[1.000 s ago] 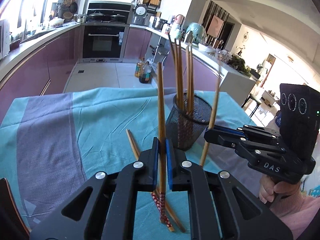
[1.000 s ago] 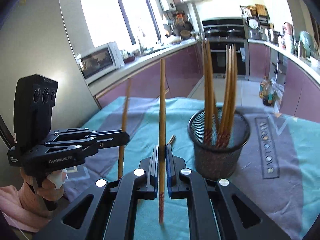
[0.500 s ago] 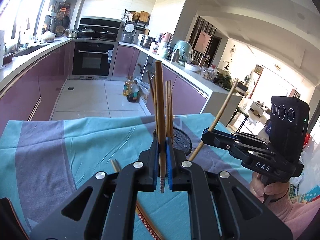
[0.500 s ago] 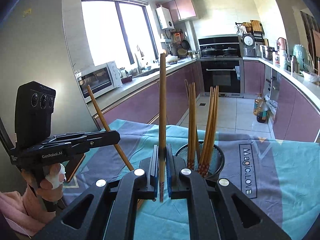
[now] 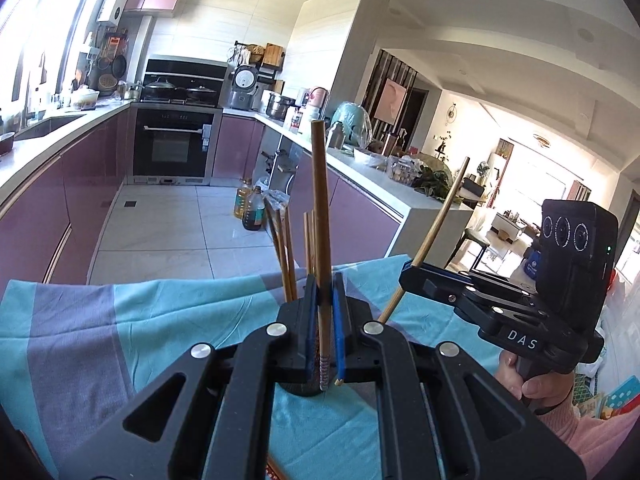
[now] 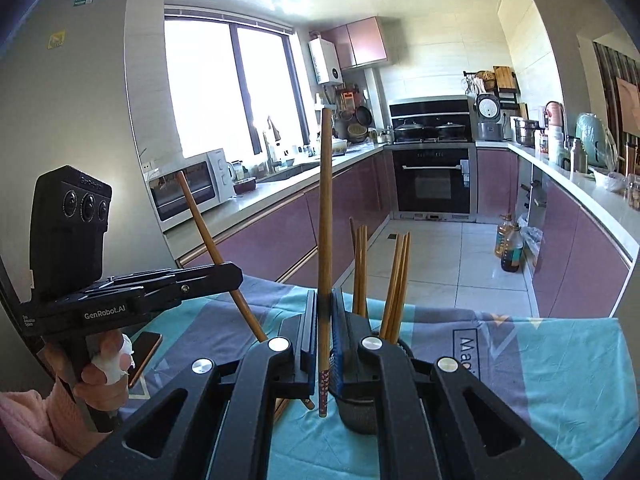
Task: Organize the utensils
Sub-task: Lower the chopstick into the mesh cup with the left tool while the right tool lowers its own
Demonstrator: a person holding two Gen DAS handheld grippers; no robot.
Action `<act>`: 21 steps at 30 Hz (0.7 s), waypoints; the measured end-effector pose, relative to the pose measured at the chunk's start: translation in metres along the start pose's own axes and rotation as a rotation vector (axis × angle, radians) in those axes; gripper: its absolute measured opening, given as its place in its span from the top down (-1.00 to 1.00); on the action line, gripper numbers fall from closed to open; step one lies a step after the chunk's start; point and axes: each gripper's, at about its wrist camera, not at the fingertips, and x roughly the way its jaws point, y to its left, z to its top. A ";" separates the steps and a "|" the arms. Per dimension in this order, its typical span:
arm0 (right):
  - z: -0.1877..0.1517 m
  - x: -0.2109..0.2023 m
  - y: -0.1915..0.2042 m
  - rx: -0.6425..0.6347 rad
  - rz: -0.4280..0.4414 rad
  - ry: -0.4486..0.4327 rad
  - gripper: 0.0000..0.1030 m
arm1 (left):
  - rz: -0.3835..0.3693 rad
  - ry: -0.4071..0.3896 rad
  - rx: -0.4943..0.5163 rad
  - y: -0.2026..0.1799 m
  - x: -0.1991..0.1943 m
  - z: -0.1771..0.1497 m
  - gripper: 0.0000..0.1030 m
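Observation:
My left gripper is shut on a wooden chopstick held upright, its patterned end pointing down. My right gripper is shut on another upright chopstick. Each gripper also shows in the other's view: the right one with its chopstick tilted, the left one likewise. The black mesh holder sits mostly hidden under the jaws, with several chopsticks standing in it; these also show in the left wrist view. Both held chopsticks hang just above the holder.
A teal and grey tablecloth covers the table. A phone lies near the left hand. A loose chopstick end lies on the cloth beside the holder. Kitchen counters and an oven stand behind.
Both grippers have risen with their chopsticks and come in over the holder, which has slid under the jaws. The loose chopsticks on the cloth have dropped out of the left view.

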 end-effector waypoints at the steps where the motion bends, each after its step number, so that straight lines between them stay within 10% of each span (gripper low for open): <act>1: 0.002 0.000 -0.001 -0.003 -0.002 -0.005 0.89 | -0.001 -0.005 0.002 -0.001 0.000 0.002 0.85; 21: 0.003 0.024 -0.010 0.001 -0.062 0.010 0.89 | 0.051 0.056 0.051 -0.025 0.043 0.016 0.85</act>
